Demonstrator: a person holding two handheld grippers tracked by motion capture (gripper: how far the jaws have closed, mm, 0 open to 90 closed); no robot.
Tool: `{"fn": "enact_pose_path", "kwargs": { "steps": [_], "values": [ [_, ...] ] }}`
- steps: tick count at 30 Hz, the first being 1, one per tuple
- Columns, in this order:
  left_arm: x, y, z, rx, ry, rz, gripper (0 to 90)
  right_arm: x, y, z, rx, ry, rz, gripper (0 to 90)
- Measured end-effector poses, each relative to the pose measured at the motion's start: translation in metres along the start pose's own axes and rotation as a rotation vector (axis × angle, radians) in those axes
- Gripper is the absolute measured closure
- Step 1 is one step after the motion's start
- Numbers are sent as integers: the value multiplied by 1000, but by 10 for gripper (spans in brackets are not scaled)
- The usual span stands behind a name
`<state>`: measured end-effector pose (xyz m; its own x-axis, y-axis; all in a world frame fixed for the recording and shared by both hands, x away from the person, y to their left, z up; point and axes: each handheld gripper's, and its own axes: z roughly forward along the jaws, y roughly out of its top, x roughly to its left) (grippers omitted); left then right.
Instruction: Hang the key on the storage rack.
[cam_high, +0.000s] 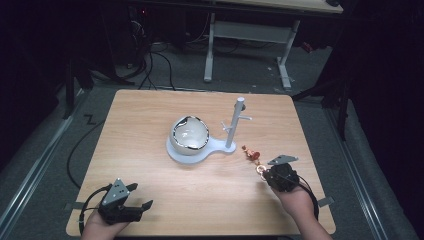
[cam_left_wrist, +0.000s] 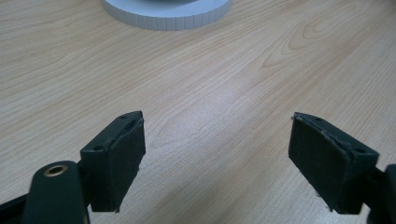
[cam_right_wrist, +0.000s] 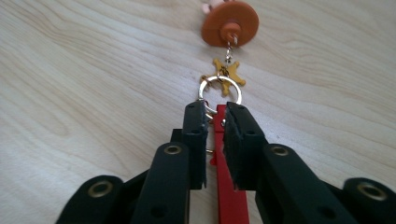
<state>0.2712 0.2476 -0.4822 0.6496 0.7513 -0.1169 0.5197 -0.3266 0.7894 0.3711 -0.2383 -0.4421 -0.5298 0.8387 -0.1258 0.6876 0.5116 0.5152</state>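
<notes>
A keychain (cam_right_wrist: 229, 24) lies on the wooden table (cam_high: 150, 120), with an orange disc-shaped figure, a gold star (cam_right_wrist: 229, 73), a gold ring (cam_right_wrist: 206, 87) and a red strap (cam_right_wrist: 229, 186). In the high view the keychain (cam_high: 251, 152) sits right of the stand. My right gripper (cam_right_wrist: 217, 112) is shut on the keychain at the ring and red strap, low over the table. It stands at the table's right front (cam_high: 262, 172). My left gripper (cam_high: 142, 196) rests open at the front left corner, nothing between its jaws (cam_left_wrist: 217, 140).
A white bowl (cam_high: 190, 132) sits on the round base of a white stand (cam_high: 215, 145), whose upright pole (cam_high: 235, 125) carries short pegs. The base's rim (cam_left_wrist: 168, 18) lies ahead of the left gripper. A desk frame stands beyond the table's far edge.
</notes>
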Motion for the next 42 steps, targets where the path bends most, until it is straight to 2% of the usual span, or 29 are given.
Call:
{"fn": "enact_pose_path", "kwargs": {
  "steps": [1,2,3,4,6,7,9,12,13,15,16,18,19,21,25,29,31,32,34,37,38,42],
  "values": [
    [0,0,0,0,0,0,195,0,0,0,0,0,0,779],
    [0,0,0,1,-1,1,195,-3,3,8,44,4,3,731],
    [0,0,0,1,-1,1,195,-3,3,8,44,4,3,731],
    [0,0,0,3,-1,2,195,-6,5,14,81,9,5,693],
    [0,0,0,6,-2,2,195,-7,7,15,91,11,-1,682],
    [-1,-1,1,6,-2,2,195,-12,12,18,134,24,-4,662],
    [-1,-1,1,6,-3,3,195,-14,14,18,148,32,-5,656],
    [-1,-1,1,9,-4,6,195,-20,24,20,234,56,-23,629],
    [-1,0,1,10,-5,7,195,-21,30,21,279,60,-44,627],
    [-1,0,1,10,-5,7,195,-22,33,20,292,59,-52,628],
    [-1,0,1,10,-7,8,195,-23,40,22,346,70,-41,617],
    [-1,0,1,9,-8,7,195,-23,42,22,364,71,-33,618],
    [-1,0,1,10,-9,9,195,-24,48,25,404,90,-22,619],
    [-1,0,1,10,-10,10,195,-24,49,27,419,95,-21,615],
    [-1,0,0,7,-12,11,195,-27,56,38,493,88,-12,608],
    [-1,0,0,7,-19,12,195,-29,61,44,528,92,-11,624],
    [-2,0,0,7,-22,13,196,-30,64,46,550,102,16,635],
    [-2,0,0,7,-24,15,197,-31,66,48,558,124,24,653],
    [-3,0,0,10,-27,19,198,-30,67,49,577,128,38,653],
    [-3,-1,1,12,-28,20,198,-30,68,53,604,135,28,652],
    [-3,-1,0,12,-28,21,198,-29,68,56,632,135,17,652],
    [-3,-1,0,11,-26,20,198,-28,70,57,642,149,22,676]
  ]
}}
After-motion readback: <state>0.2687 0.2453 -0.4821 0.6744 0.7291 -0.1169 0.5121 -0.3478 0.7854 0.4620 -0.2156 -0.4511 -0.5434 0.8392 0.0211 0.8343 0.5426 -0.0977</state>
